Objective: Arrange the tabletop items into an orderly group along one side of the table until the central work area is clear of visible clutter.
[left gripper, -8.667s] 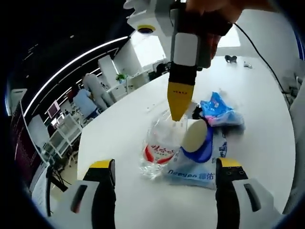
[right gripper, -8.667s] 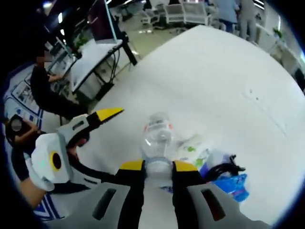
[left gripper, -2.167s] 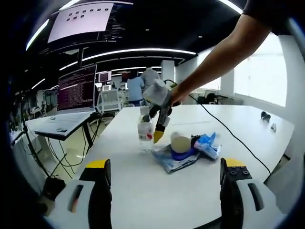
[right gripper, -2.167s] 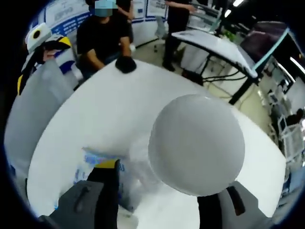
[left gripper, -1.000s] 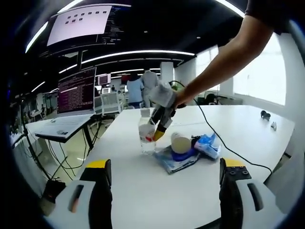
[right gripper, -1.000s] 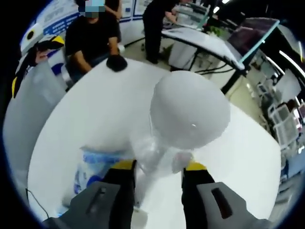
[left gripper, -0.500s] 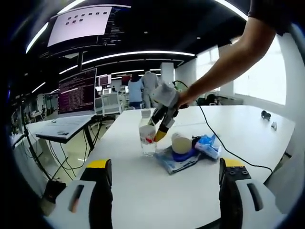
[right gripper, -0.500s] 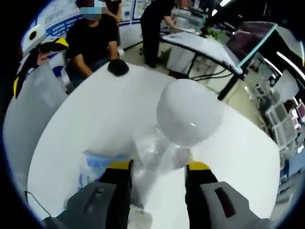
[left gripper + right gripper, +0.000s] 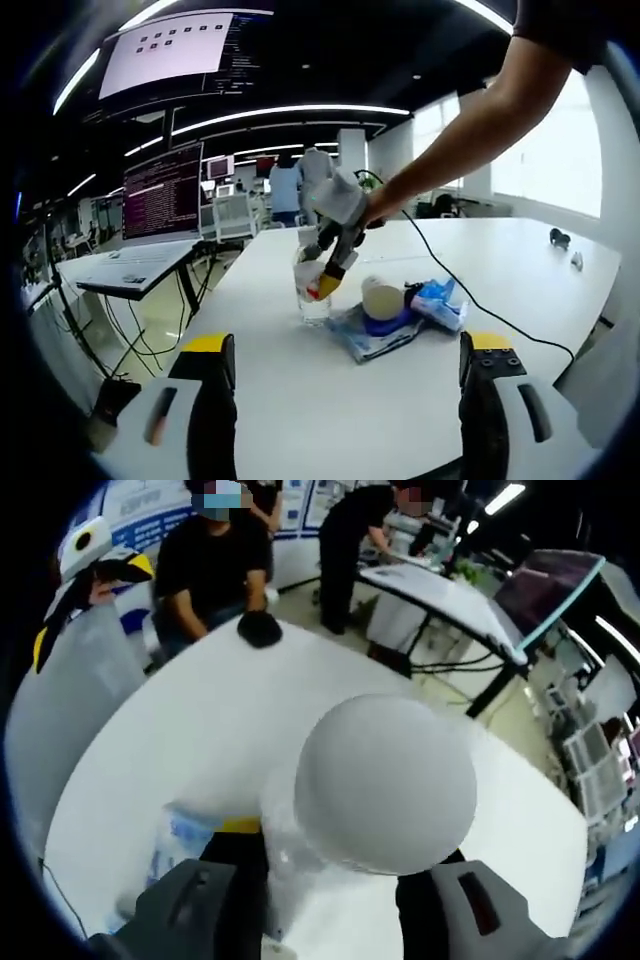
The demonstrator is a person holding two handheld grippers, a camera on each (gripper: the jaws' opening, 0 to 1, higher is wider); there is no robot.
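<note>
Right tongs (image 9: 325, 282) pinch the upright water bottle (image 9: 311, 296) just beside the blue packet (image 9: 372, 335); left tongs (image 9: 340, 375), spread and empty, hang well back over the counter (image 9: 330, 400)

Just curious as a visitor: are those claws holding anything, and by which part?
The right gripper straddles the water bottle below its cap; contact is unclear. The left gripper holds nothing.

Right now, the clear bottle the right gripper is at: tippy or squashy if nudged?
Likely tippy: the clear bottle stands upright, tall and narrow, on the table. Probably light; it looks mostly empty. Its thin clear wall may dent under the right gripper.
</note>
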